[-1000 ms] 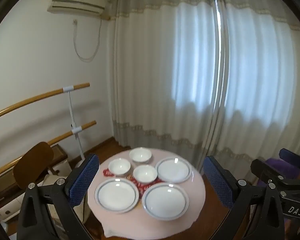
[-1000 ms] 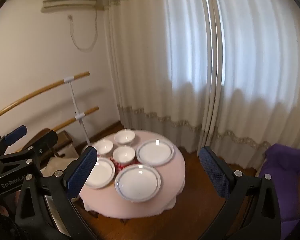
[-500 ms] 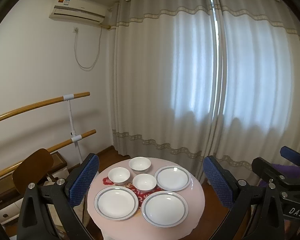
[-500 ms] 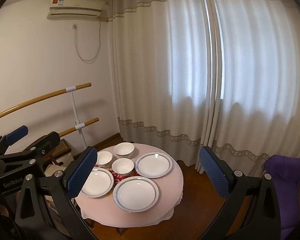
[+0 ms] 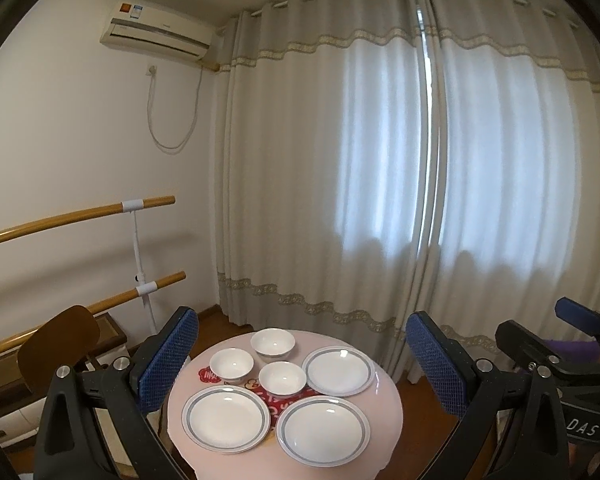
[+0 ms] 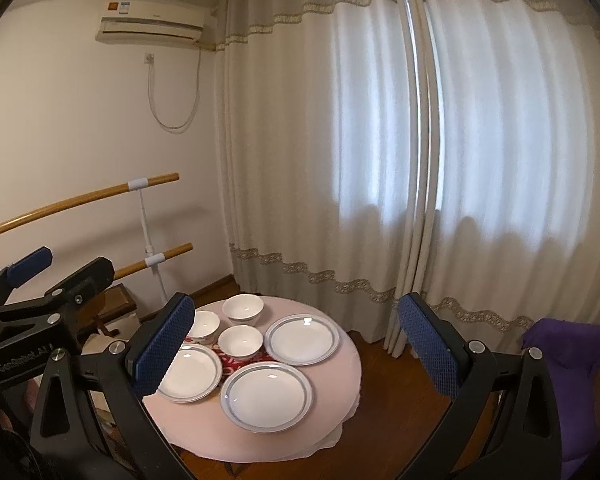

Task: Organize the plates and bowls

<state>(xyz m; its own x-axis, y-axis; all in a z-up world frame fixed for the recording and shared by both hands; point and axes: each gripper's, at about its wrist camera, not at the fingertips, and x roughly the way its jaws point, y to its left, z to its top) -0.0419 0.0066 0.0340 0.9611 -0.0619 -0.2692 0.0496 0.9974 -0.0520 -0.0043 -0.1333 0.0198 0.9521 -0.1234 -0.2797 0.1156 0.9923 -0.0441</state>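
Blue-padded left gripper and right gripper both spread wide, empty, now drawn back higher from round pink-clothed bench. Three grey-rimmed white plates near, three white bowls behind, unstacked. Sorting not begun; approach next.

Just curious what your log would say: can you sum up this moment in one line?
left tongs: open, empty | right tongs: open, empty | three plates, three bowls: unstacked on round table | phase: approach

Round table w/ 3 plates: 7 o'clock, 5 o'clock, 2 o'clock. 3 bowls: 12 o'clock, 10 o'clock, center. 2 wooden wall bars.
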